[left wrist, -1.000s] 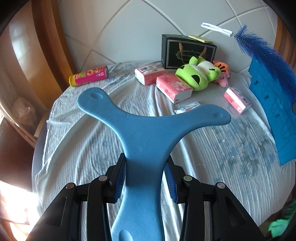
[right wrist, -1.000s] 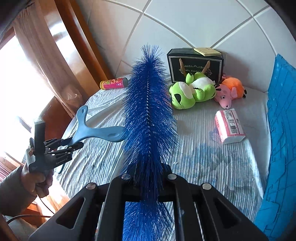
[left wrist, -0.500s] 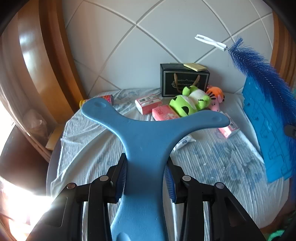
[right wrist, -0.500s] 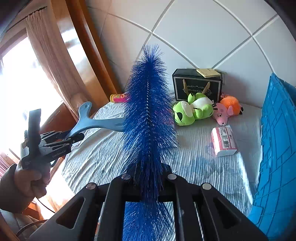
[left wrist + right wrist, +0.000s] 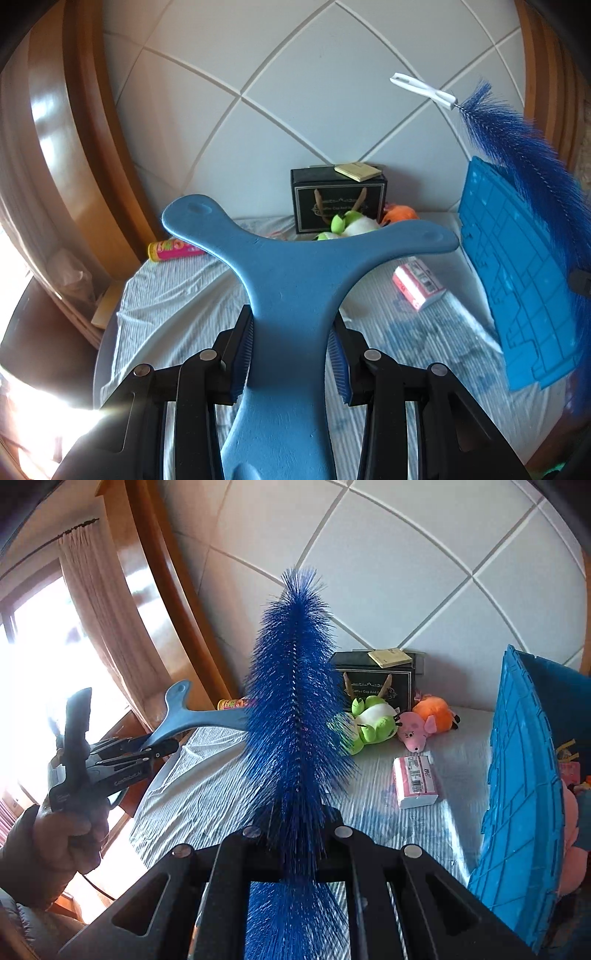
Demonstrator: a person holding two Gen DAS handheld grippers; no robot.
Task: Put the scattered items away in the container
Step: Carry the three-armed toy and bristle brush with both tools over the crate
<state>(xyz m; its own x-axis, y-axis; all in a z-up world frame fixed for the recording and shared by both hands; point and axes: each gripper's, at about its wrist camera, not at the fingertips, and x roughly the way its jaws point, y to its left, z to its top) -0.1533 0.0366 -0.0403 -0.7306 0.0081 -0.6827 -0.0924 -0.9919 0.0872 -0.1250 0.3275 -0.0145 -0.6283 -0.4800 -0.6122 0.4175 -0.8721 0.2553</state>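
Note:
My left gripper is shut on a blue three-armed foam boomerang, held well above the bed. In the right wrist view the same gripper and boomerang show at the left, in a person's hand. My right gripper is shut on a long blue bristle brush that stands upright; its white handle shows at the upper right of the left wrist view. The blue crate stands at the right, its wall near the brush.
On the striped bed sheet lie a pink tissue pack, a green plush, a pink plush, an orange plush and a pink can. A black box stands against the tiled wall. Wooden frame at left.
Both grippers have risen with their loads; the bed and its items now sit lower and smaller in view. The boomerang now hides the nearer tissue packs and most of the green plush.

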